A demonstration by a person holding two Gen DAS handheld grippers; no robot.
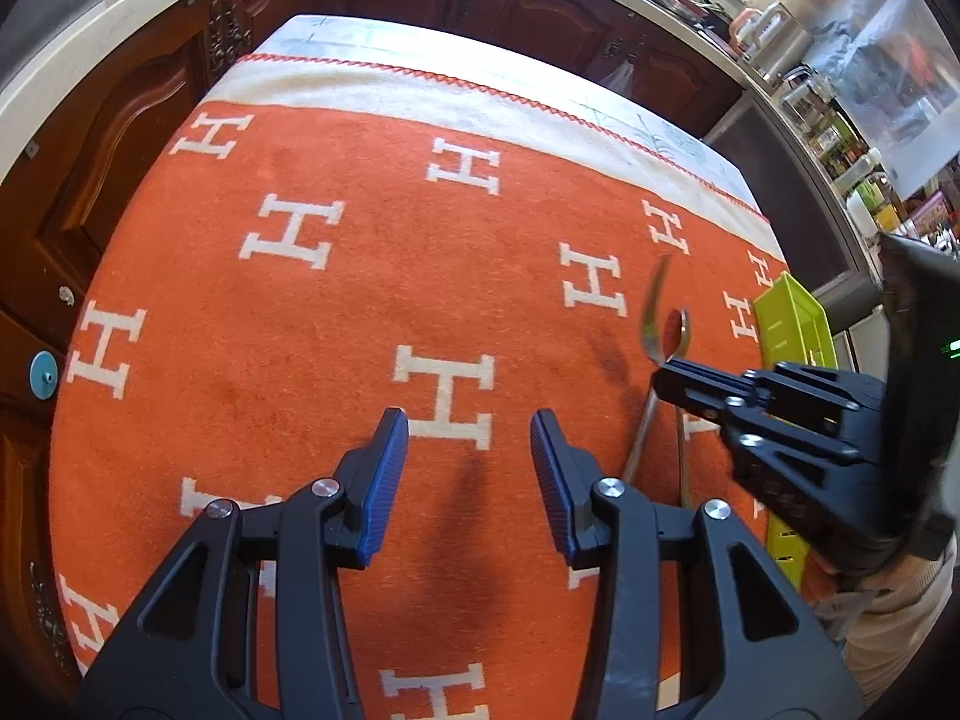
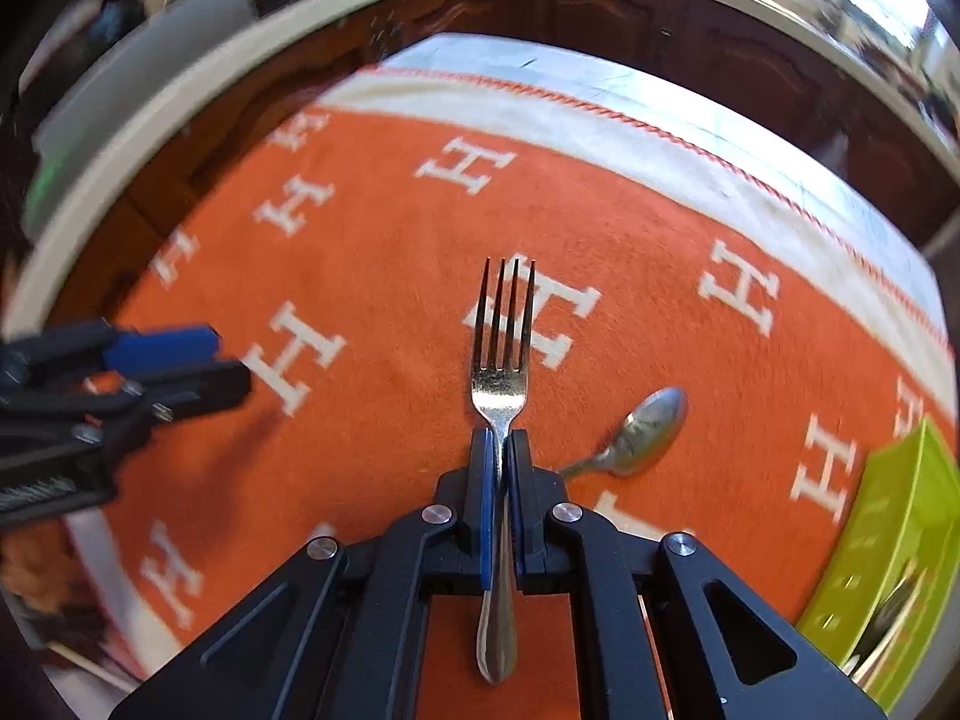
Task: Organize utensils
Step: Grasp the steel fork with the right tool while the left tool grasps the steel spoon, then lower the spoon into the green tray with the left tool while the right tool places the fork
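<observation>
The right gripper (image 2: 503, 438) is clamped on the neck of a fork (image 2: 503, 384), its blue pads pressed against the metal from both sides; the tines point ahead toward the far edge of the tabletop, and the handle runs back between the fingers to end under the gripper's body; whether the fork rests on the cloth or is lifted just off it cannot be told. Just to the right of the fork a spoon (image 2: 645, 429) lies on the orange blanket (image 2: 372, 228), its bowl angled toward the far right and its handle disappearing behind the right gripper's finger. A lime-green tray (image 2: 900, 516) sits at the right edge of the tabletop, and the metal ends of some cutlery show inside its near end, too blurred to name. The left gripper (image 1: 469, 426) hangs over the middle of the blanket with its jaws standing moderately apart and nothing between them; its blue pads (image 1: 384, 480) face each other across a white H of the pattern; it is well apart from the fork and spoon, which in its view appear past the right gripper near the tray. The blanket, orange with white H letters and a pale border, covers the tabletop; dark wooden cabinets (image 1: 120, 138) stand beyond its far edge.
</observation>
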